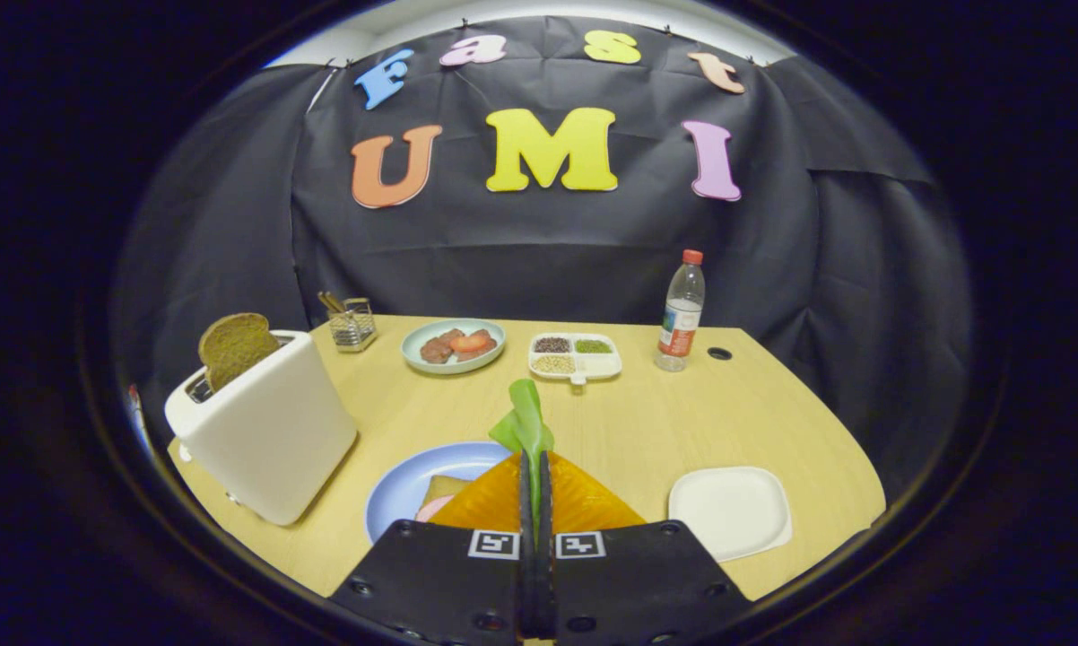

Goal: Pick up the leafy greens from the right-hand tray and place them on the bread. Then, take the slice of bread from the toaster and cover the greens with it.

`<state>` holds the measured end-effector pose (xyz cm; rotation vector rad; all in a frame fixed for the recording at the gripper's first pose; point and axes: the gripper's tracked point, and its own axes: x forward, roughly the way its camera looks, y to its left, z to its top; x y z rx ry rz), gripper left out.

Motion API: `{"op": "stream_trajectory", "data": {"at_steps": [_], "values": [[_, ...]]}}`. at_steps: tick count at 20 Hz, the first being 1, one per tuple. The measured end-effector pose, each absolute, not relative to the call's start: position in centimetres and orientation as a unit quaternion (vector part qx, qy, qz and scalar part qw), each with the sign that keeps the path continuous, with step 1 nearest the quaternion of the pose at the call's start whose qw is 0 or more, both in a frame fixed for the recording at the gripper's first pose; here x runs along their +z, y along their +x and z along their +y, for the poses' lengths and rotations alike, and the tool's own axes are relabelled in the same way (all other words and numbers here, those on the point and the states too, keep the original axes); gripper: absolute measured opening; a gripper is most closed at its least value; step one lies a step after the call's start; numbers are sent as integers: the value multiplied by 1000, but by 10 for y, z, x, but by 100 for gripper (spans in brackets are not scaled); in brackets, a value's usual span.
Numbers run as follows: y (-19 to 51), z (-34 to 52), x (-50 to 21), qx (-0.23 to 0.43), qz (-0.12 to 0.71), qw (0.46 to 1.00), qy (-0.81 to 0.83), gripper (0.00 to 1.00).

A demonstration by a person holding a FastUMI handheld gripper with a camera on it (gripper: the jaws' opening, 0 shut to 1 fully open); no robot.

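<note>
Greens [525,422] are sticking up from between the gripper's [534,462] two orange fingers [490,502], which are pressing together and pinching the leaf at its lower end, so that it is standing upright above the near side of the wooden table [682,422]. Just below and to the left of the fingers a blue plate [404,484] is holding a slice of bread [445,489] with something pink on it, partly hidden behind the fingers. To the right of the fingers a white square tray [732,511] is lying flat with nothing on it. At the left a white toaster [265,431] is standing with a brown slice of bread [234,345] poking out of its slot. Beyond the fingers, toward the back of the table, a pale green plate [454,345] is carrying pieces of meat and something red, and beside it a white divided dish [575,356] is holding dark, green and pale grains in separate compartments. A small wire basket [352,323] is sitting at the back left, and a clear bottle [681,314] with a red cap and a red-and-white label is standing at the back right; the label's writing is too small to read.
</note>
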<state>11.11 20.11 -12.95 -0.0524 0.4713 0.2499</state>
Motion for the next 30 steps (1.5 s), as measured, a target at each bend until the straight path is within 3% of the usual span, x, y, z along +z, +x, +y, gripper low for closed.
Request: {"op": "stream_trajectory", "data": {"at_steps": [4, 12, 14, 18, 25, 30], "values": [[111, 211, -142, 101, 239, 965, -46, 0], [91, 268, -156, 146, 267, 952, 22, 1], [87, 279, -162, 155, 277, 947, 39, 6], [88, 291, -164, 162, 277, 946, 50, 19], [89, 291, -169, 148, 267, 951, 44, 68], [86, 273, -136, 129, 209, 968, 43, 87]]}}
